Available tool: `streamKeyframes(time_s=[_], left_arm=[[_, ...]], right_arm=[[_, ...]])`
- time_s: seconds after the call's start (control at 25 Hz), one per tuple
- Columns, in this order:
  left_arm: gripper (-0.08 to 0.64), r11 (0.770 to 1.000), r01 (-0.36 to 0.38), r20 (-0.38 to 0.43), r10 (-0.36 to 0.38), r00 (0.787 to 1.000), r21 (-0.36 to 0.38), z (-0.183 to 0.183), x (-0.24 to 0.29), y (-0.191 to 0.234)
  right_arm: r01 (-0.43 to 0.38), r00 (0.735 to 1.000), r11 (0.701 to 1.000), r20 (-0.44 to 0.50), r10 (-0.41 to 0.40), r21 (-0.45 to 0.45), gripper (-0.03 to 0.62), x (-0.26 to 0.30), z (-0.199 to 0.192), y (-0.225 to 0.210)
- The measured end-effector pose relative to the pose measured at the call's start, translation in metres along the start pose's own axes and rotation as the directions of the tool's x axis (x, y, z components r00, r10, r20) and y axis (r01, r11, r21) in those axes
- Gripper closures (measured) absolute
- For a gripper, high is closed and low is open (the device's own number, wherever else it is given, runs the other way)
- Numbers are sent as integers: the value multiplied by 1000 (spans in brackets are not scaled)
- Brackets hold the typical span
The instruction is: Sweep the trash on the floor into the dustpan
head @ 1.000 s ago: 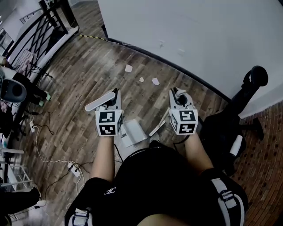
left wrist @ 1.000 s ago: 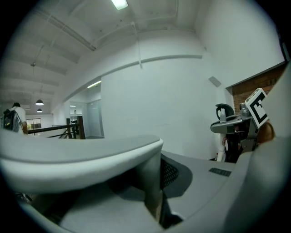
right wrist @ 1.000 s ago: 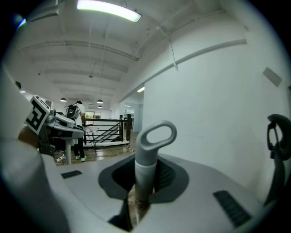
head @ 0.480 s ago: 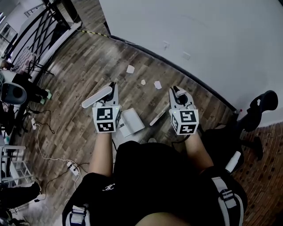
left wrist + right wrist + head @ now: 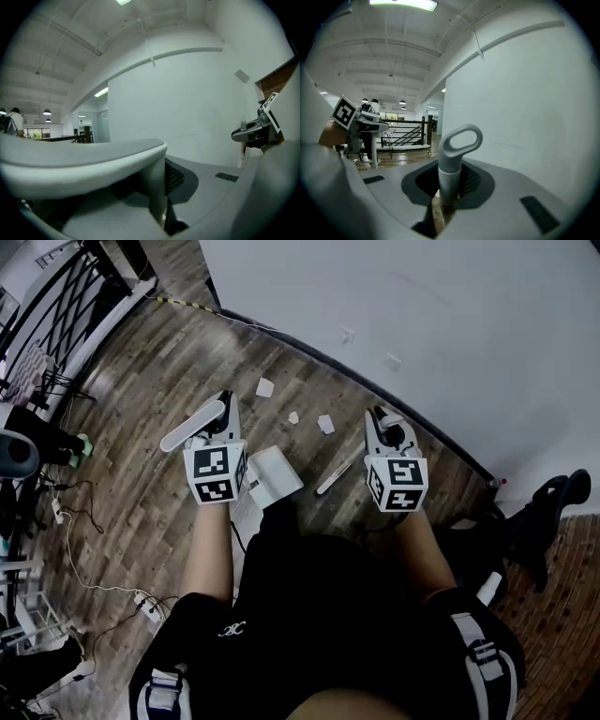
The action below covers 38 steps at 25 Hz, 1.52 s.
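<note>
Plainly both tools are in hand. The left gripper (image 5: 221, 423) has its jaws closed round the handle (image 5: 84, 157) of the dustpan (image 5: 274, 474), whose white pan hangs low by the person's legs; whether it touches the floor (image 5: 169, 362) I cannot tell. The right gripper (image 5: 380, 432) is pinched on the broom (image 5: 451, 164), just under the loop at its top, and the broom's lower end slants down to the right of the dustpan.

The trash (image 5: 293, 417), three small pale scraps, lies on the floor beyond the dustpan, between it and the wall (image 5: 422, 296), all three apart from one another.

The scraps look like paper: very light, likely to skate or flutter on the smooth boards, so short, soft strokes should serve better than hard ones. The broom seems stiff and light. A grip this high gives reach but little control. The dustpan's front lip probably needs to sit flat on the floor, or the scraps will slide under.
</note>
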State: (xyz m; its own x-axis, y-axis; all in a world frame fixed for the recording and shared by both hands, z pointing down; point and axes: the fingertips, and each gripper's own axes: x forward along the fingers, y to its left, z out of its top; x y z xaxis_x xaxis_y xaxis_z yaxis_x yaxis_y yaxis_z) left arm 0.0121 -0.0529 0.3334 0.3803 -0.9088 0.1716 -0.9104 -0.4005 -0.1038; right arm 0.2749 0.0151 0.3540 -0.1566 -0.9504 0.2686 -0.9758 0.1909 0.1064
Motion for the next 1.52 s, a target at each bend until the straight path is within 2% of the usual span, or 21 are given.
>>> streamKeyframes(time_s=[0.24, 0.52, 0.64, 0.76, 1.16, 1.24, 1.36, 1.52], left_arm=[[537, 999, 25, -26, -26, 999, -36, -26, 89, 50], [537, 988, 47, -70, -57, 996, -146, -57, 178, 114], [537, 985, 58, -85, -73, 994, -165, -68, 213, 134], [537, 983, 36, -109, -56, 992, -179, -84, 241, 147], [525, 979, -72, -184, 36, 982, -192, -145, 296, 163], [525, 974, -126, -203, 87, 975, -187, -165, 305, 170], [518, 956, -216, -253, 163, 954, -200, -200, 315, 176], [517, 945, -255, -283, 193, 939, -204, -233, 330, 174]], right_arm=[[94, 993, 996, -79, -93, 8, 529, 71, 1, -19], [235, 958, 972, -169, -232, -2, 529, 132, 7, -42], [261, 945, 965, -197, -262, -30, 528, 163, 6, -48], [266, 934, 962, -230, -272, -58, 528, 191, -1, -53], [168, 903, 963, -359, -236, -210, 523, 277, -39, -75], [114, 898, 961, -387, -209, -253, 523, 296, -53, -76], [4, 890, 947, -430, -150, -320, 523, 325, -76, -74], [-110, 894, 925, -444, -68, -364, 525, 371, -88, -71]])
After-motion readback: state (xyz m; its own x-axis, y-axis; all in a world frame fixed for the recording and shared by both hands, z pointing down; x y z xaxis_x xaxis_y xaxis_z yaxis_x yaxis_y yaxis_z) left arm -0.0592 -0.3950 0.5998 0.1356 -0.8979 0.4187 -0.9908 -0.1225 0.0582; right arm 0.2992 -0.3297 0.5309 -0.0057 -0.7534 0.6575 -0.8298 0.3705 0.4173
